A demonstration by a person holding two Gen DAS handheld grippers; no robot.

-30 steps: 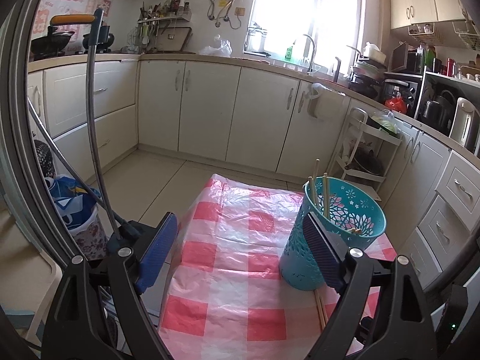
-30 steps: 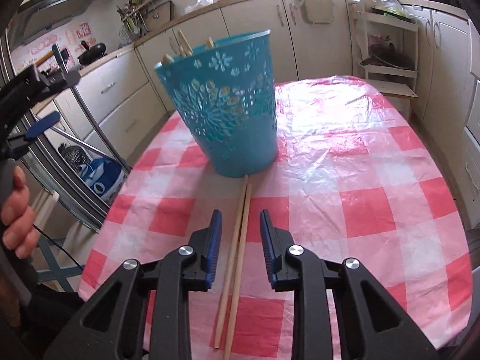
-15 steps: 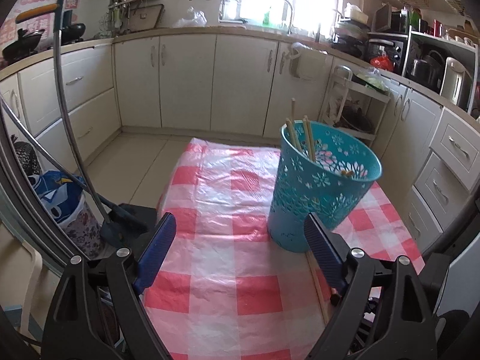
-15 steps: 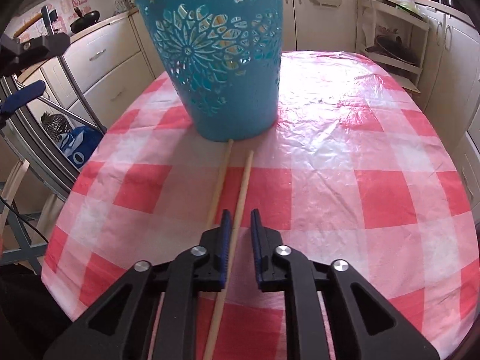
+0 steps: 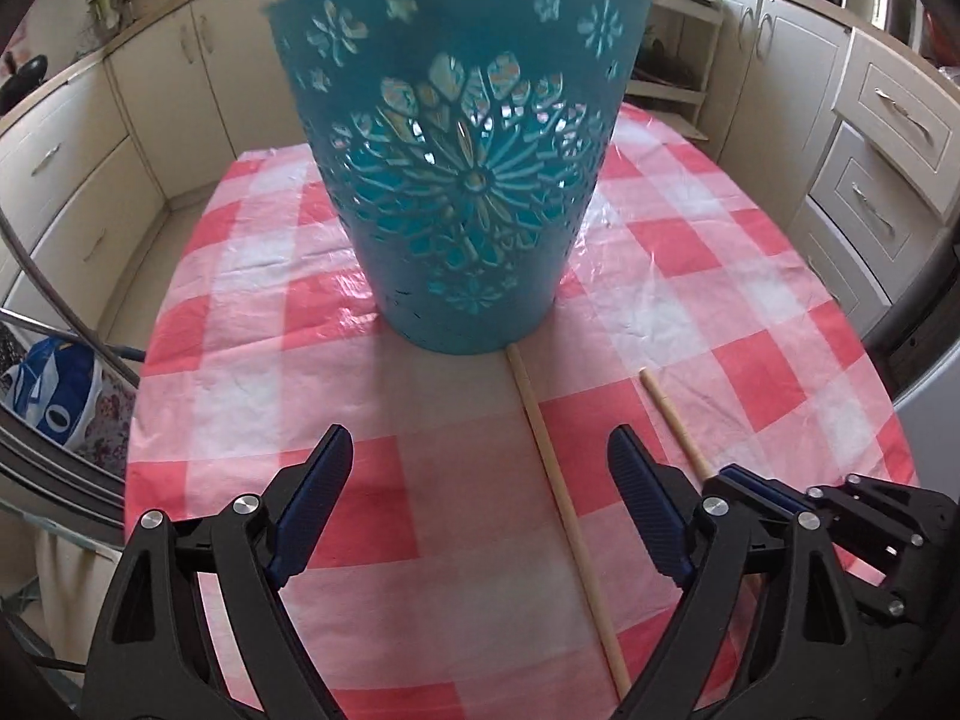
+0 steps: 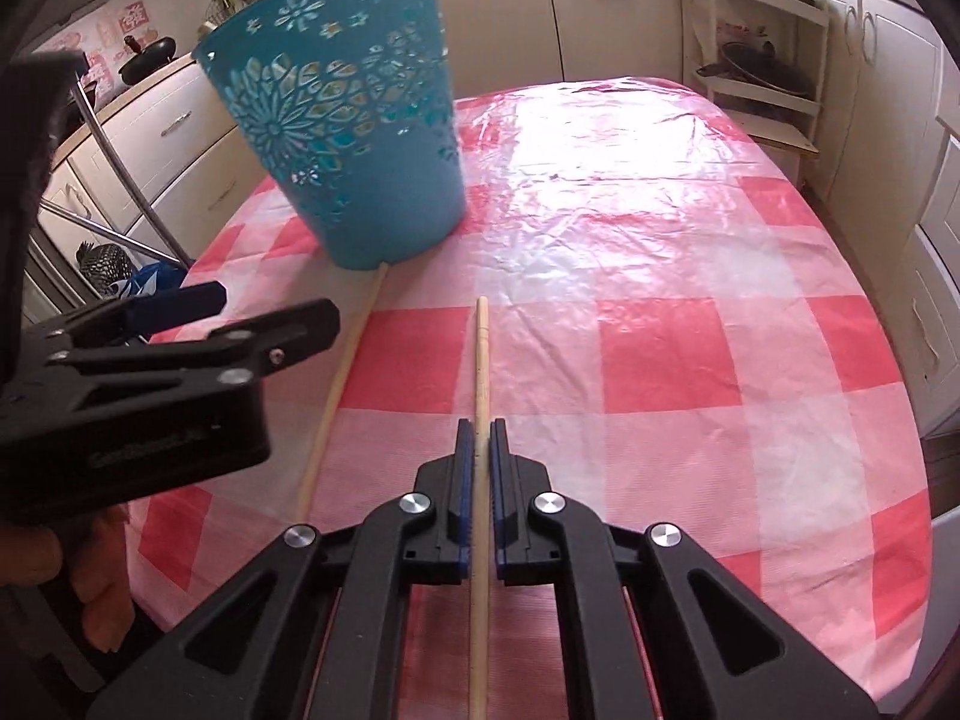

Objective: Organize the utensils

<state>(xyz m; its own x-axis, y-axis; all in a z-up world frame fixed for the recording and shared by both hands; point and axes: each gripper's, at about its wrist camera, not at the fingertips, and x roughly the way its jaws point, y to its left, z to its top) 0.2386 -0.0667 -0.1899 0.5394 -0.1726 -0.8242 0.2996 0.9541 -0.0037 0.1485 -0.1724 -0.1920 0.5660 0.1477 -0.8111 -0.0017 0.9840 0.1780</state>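
Note:
A teal cut-out basket [image 5: 462, 180] [image 6: 348, 144] stands on the red-and-white checked tablecloth [image 5: 750, 324] [image 6: 660, 240]. Two wooden chopsticks lie in front of it. My right gripper [image 6: 478, 438] is shut on one chopstick [image 6: 481, 354], which runs between its blue pads and points toward the basket. The other chopstick [image 5: 558, 486] [image 6: 342, 378] lies with its tip at the basket's foot. My left gripper [image 5: 480, 450] [image 6: 198, 306] hangs open low over the cloth, and that loose chopstick passes between its spread fingers without touching them. The held chopstick [image 5: 672, 420] shows to its right.
Cream kitchen cabinets [image 5: 150, 96] and drawers [image 5: 888, 180] ring the table. A metal stand [image 6: 120, 162] and a blue bag [image 5: 54, 396] sit off the table's left edge. A person's hand [image 6: 102, 594] holds the left gripper. A shelf rack [image 6: 762, 60] stands behind.
My right gripper closed on one chopstick and slid it away from the other. The left gripper swung down and in from the table's left side to just in front of the basket.

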